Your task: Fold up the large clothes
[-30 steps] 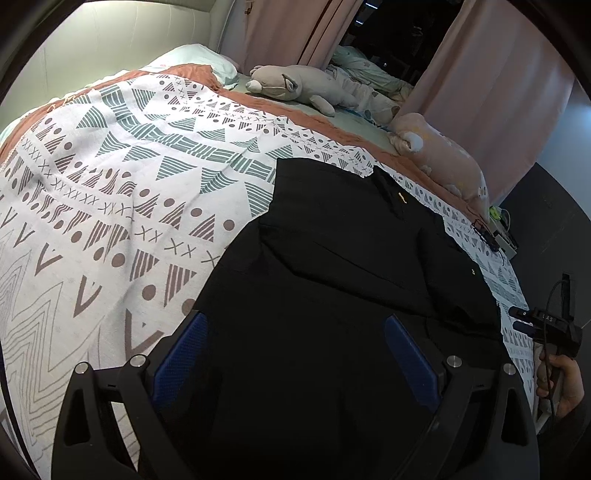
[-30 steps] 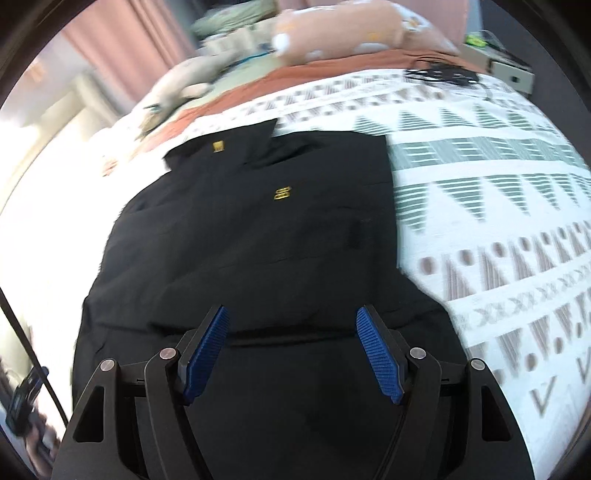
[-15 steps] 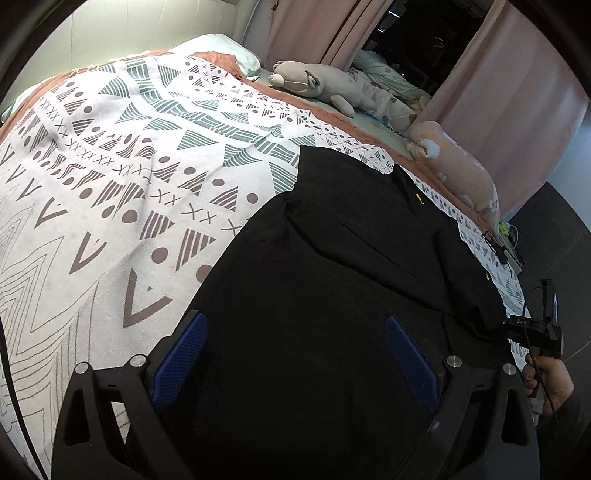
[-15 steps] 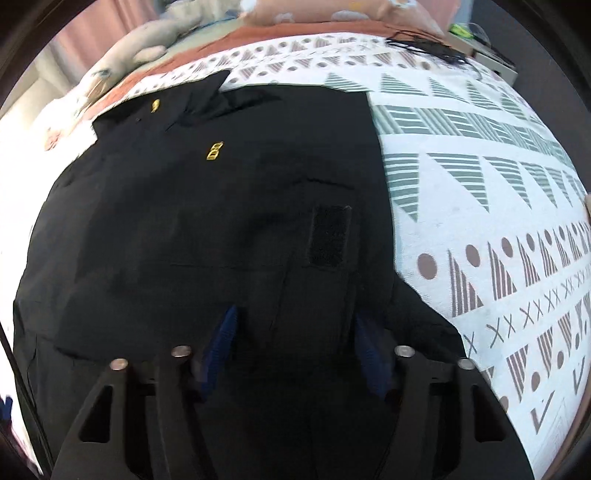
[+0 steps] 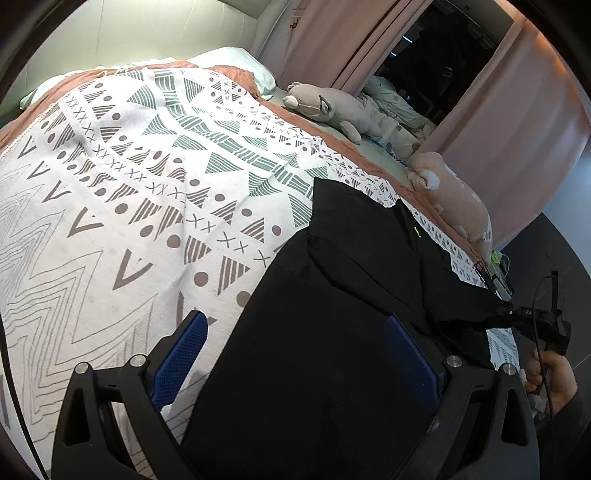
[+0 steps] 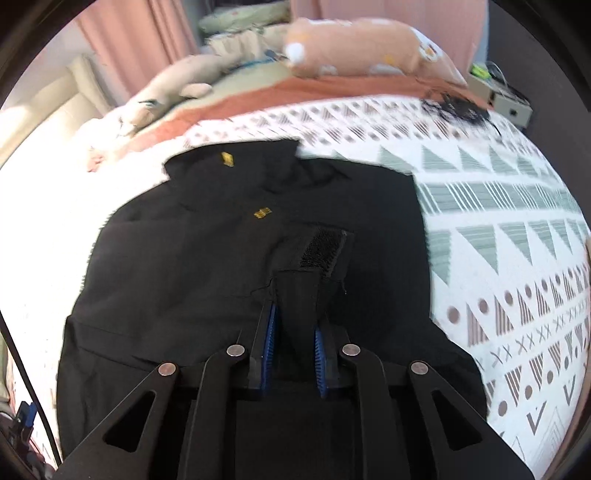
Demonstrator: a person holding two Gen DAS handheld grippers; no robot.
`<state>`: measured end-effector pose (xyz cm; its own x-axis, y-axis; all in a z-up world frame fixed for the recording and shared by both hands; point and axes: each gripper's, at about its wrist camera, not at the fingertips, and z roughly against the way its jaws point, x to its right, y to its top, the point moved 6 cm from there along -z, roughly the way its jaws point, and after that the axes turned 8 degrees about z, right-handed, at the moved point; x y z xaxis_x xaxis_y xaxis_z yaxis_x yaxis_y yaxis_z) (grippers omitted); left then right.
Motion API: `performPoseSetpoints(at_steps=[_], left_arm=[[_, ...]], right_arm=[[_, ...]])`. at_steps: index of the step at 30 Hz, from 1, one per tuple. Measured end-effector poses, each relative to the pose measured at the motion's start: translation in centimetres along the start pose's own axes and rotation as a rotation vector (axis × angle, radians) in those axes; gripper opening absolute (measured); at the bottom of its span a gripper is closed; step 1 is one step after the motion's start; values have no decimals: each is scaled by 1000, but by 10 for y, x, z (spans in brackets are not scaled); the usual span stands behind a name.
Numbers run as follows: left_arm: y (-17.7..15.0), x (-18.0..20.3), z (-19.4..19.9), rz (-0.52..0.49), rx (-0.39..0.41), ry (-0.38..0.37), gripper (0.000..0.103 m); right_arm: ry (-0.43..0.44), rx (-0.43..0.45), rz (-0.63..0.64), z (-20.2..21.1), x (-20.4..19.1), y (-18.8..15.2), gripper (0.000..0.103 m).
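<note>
A large black jacket lies spread on the patterned bedspread, with two small yellow labels near its collar. My left gripper hovers open over the jacket's left edge, one blue pad over the bedspread and one over the black cloth. My right gripper is closing, and a bunched fold of the jacket is pinched between its blue pads, just below a rough dark patch. In the left wrist view the right gripper holds the jacket's right edge raised, a hand under it.
A grey plush toy and a pinkish plush toy lie along the far side of the bed. Pink curtains hang behind. A pale box with cables stands beyond the far right corner. A headboard is far left.
The right gripper's jaws came together on a fold of the jacket and drew it up. The left gripper slid left, so one pad now hangs over the bedspread.
</note>
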<state>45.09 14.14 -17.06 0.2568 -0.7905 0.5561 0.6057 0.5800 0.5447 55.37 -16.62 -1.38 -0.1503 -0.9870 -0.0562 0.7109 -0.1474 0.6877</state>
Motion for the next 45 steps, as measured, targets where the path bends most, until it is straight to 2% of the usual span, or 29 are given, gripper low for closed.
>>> performPoseSetpoints(at_steps=[6,10,17,20,23,24,26,27,28,31,34,37,45], left_arm=[[11,-25,18,-17,11,38,99],[23,-48,29,-12,29,79,99],[37,-85,44,4,49,145,99],[39,-94,46,15,51,154,99],[36,-98,45,21,41,158,99],[35,-98,44,20,38,158,99],[33,-96,42,12,34,159,99],[32,-94,41,9,33,159,99],[32,-93,40,7,33,161,99],[29,-86,36,8,25,150,99],[25,-76,33,-14,14,148,99],[19,-68,30,-38,-1,149,99],[-5,-46,34,-75,-37,110,99]], right_arm=[[57,52,50,14,-60,5,9],[105,66,92,1,-98,8,7],[274,81,162,-20,-176,7,7],[364,51,222,-31,-213,-1,7],[487,-56,200,-50,-233,-14,11],[488,-73,189,-55,-233,-18,16],[480,-51,208,-53,-229,-22,46],[479,-46,216,-52,-224,-25,80],[476,-41,215,-50,-219,-27,88],[429,-28,215,-42,-196,-31,88],[341,-3,184,-34,-161,-34,88],[280,16,178,-11,-138,-37,88],[177,7,142,32,-64,-82,88]])
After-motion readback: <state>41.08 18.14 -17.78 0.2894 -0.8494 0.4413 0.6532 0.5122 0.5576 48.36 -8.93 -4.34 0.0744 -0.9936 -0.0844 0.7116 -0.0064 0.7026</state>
